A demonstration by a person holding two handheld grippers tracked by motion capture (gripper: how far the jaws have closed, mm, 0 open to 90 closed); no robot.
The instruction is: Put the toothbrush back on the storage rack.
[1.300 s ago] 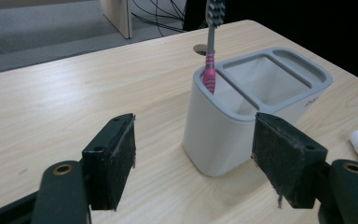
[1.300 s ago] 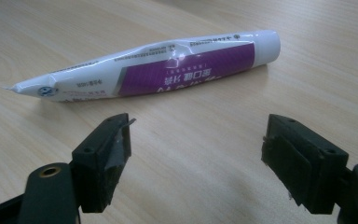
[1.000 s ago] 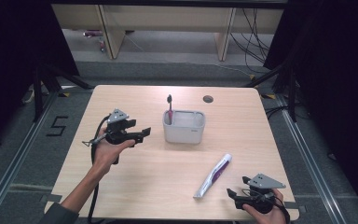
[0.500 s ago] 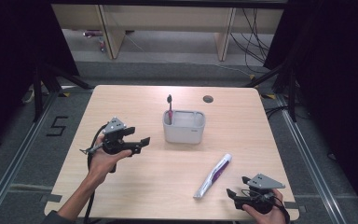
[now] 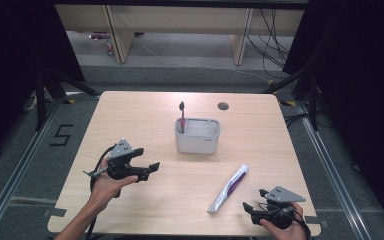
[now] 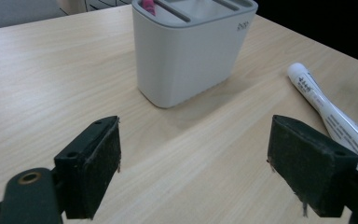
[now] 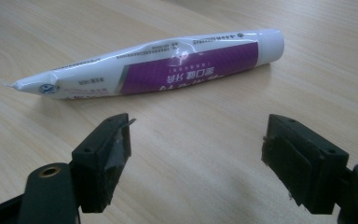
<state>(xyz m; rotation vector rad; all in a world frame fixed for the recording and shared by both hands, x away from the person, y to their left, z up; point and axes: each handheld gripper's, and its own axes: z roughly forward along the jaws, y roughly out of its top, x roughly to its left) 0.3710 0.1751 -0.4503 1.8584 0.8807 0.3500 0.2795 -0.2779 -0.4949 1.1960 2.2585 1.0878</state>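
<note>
Left gripper pulled back toward 7 o'clock from holder, jaws wide, empty. Right gripper wide, empty, toothpaste tube at its 11 o'clock—likely next pick.

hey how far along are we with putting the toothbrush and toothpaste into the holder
About halfway, it seems. Done: the toothbrush stands in the white holder. In hand: nothing; the right tool is open near the toothpaste tube, which lies flat on the table, untouched. The left tool is open and empty, facing the holder. Left: grasp the tube and set it in the holder.
</note>
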